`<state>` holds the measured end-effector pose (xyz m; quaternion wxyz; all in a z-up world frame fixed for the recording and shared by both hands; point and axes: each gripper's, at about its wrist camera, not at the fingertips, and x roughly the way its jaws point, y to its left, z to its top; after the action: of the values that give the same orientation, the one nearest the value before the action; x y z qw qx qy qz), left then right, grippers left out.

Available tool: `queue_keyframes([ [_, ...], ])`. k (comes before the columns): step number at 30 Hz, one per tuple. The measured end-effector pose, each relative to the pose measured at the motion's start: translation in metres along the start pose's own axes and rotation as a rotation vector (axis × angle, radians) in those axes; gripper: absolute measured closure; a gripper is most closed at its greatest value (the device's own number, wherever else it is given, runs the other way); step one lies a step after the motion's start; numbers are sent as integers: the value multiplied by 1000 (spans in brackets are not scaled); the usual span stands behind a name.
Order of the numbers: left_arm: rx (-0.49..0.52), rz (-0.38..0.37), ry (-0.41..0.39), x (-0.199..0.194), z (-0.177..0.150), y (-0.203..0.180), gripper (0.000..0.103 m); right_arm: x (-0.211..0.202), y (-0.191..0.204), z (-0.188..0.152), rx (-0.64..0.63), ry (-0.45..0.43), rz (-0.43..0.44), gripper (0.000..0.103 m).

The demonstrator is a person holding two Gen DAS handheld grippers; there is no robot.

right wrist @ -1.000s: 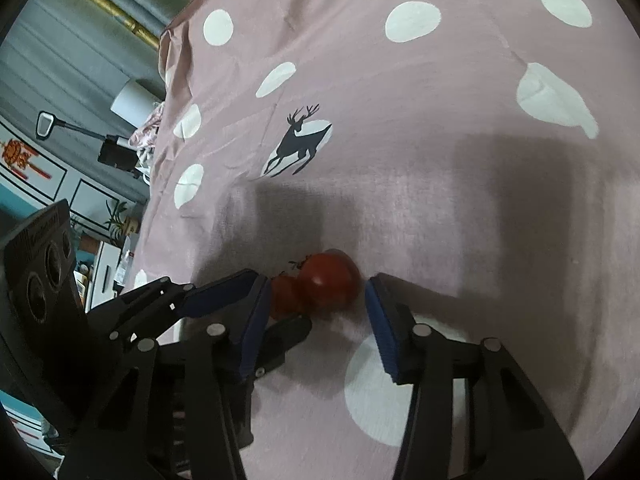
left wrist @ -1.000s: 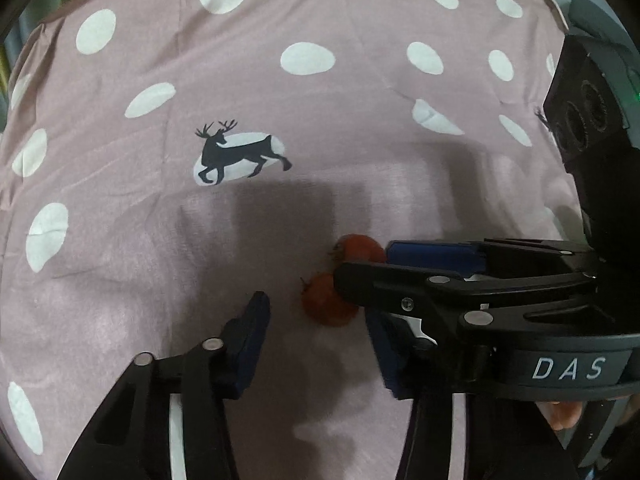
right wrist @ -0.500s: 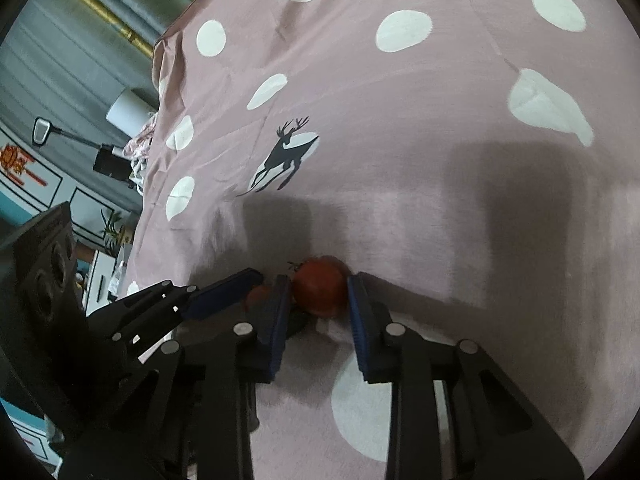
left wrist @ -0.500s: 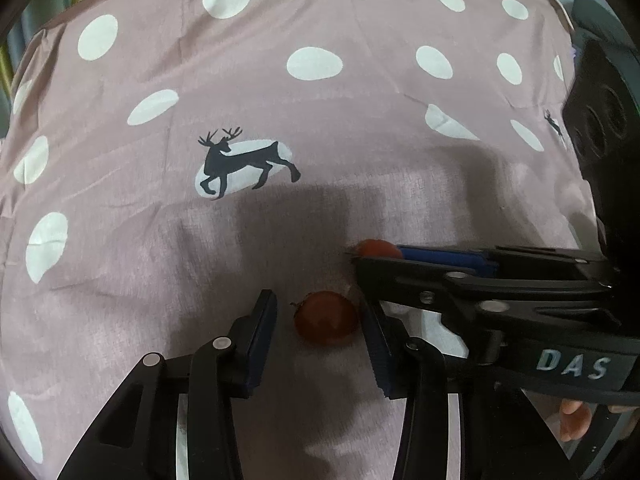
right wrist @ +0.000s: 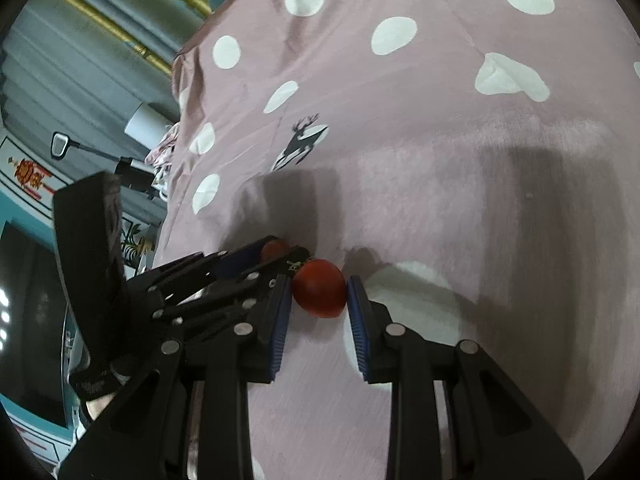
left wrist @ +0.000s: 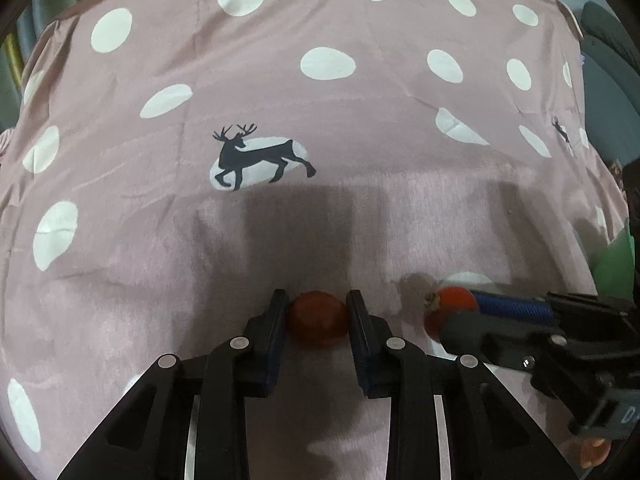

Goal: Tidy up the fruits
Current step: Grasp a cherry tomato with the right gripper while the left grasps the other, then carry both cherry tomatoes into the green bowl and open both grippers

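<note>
Two small red tomatoes sit on a pink polka-dot cloth. In the left wrist view my left gripper point(left wrist: 317, 308) is shut on one tomato point(left wrist: 318, 318), its pads touching both sides. My right gripper point(left wrist: 460, 314) shows at the right, closed around the second tomato point(left wrist: 452, 302). In the right wrist view my right gripper point(right wrist: 319, 288) is shut on that tomato point(right wrist: 320, 294), which has a dried stem. The left gripper point(right wrist: 276, 250) lies just to its left, with its tomato point(right wrist: 273, 249) mostly hidden between the fingers.
The pink cloth point(left wrist: 360, 140) with white dots and a black deer print point(left wrist: 256, 156) covers the whole surface. A green object point(left wrist: 616, 260) sits at the right edge. Beyond the cloth's left edge, the right wrist view shows a lamp point(right wrist: 142, 122) and room clutter.
Both grippers closed onto their tomatoes. The two tomatoes, touching a second ago, are now apart, with the right gripper and its tomato shifted right.
</note>
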<state>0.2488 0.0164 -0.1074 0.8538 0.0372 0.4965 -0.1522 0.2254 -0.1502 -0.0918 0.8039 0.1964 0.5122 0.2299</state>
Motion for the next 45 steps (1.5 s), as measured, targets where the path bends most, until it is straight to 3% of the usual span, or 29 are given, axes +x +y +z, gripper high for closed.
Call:
queue_keyframes([
  [9, -44, -7, -29, -37, -22, 5, 73, -21, 14, -18, -33, -1, 21, 74],
  [25, -71, -29, -121, -114, -72, -19, 73, -74, 39, -70, -132, -7, 5, 74],
  [45, -7, 0, -191, -169, -108, -69, 73, -131, 55, -109, -191, -83, -17, 74],
])
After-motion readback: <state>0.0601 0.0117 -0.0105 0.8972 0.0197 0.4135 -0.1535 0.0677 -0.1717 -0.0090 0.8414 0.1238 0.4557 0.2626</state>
